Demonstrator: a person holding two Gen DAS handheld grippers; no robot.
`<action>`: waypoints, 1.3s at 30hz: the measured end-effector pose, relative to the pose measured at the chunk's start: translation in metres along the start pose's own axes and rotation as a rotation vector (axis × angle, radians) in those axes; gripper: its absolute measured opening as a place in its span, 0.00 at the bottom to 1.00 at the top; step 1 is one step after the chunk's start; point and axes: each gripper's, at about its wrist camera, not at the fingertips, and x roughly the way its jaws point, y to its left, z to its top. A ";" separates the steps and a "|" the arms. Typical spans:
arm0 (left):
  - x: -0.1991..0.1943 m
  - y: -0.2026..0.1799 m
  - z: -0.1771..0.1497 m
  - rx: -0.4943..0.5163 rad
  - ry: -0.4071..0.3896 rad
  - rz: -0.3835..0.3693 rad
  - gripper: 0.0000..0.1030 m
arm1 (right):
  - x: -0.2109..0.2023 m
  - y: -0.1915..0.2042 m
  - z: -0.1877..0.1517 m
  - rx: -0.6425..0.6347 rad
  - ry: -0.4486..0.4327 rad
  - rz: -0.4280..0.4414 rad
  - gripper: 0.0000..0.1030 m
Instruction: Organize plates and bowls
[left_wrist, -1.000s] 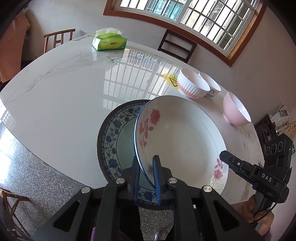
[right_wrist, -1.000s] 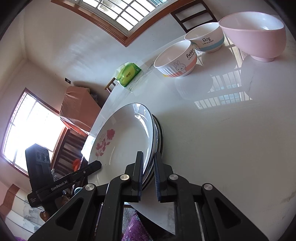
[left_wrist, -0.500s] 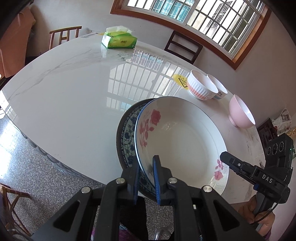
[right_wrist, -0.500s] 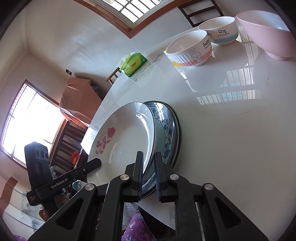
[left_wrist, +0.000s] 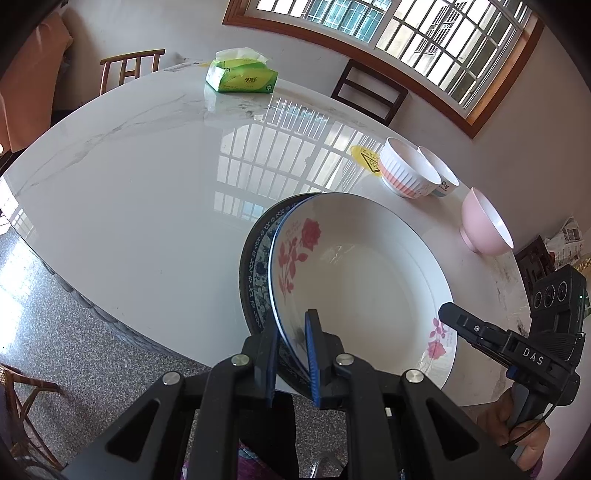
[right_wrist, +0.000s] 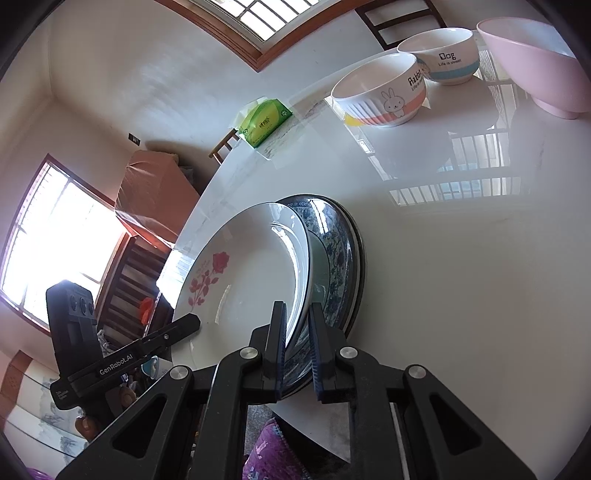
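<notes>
A white plate with red roses (left_wrist: 362, 280) (right_wrist: 243, 295) lies tilted over a blue-patterned plate (left_wrist: 255, 266) (right_wrist: 332, 254) near the table's front edge. My left gripper (left_wrist: 291, 354) is shut on the rose plate's near rim and shows at the left of the right wrist view (right_wrist: 192, 325). My right gripper (right_wrist: 297, 350) is shut on the same plate's rim farther right, its tip (left_wrist: 448, 314) over that rim. Whether the plates touch is hidden. A rabbit bowl (left_wrist: 406, 173) (right_wrist: 380, 96), a Dog bowl (left_wrist: 441, 177) (right_wrist: 443, 55) and a pink bowl (left_wrist: 487, 225) (right_wrist: 539, 62) stand at the back right.
The white marble table (left_wrist: 147, 184) carries a green tissue pack (left_wrist: 240, 75) (right_wrist: 264, 122) at its far side and a yellow sticker (left_wrist: 365, 162) by the bowls. Wooden chairs (left_wrist: 369, 88) stand behind it under the window. A hand (left_wrist: 513, 424) holds the right gripper's grip.
The rose plate, gripped by both grippers, has shifted relative to the blue plate: less blue rim shows left of it in the left wrist view, more beside it in the right wrist view.
</notes>
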 end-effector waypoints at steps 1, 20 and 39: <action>0.000 0.000 0.000 0.000 0.001 0.001 0.13 | 0.000 0.000 0.000 0.001 -0.001 -0.001 0.13; 0.011 0.000 0.001 0.003 0.017 0.002 0.13 | 0.002 -0.003 -0.005 0.003 0.001 -0.017 0.13; 0.018 -0.002 0.003 0.032 -0.005 0.022 0.14 | 0.001 0.003 -0.006 -0.036 -0.017 -0.060 0.13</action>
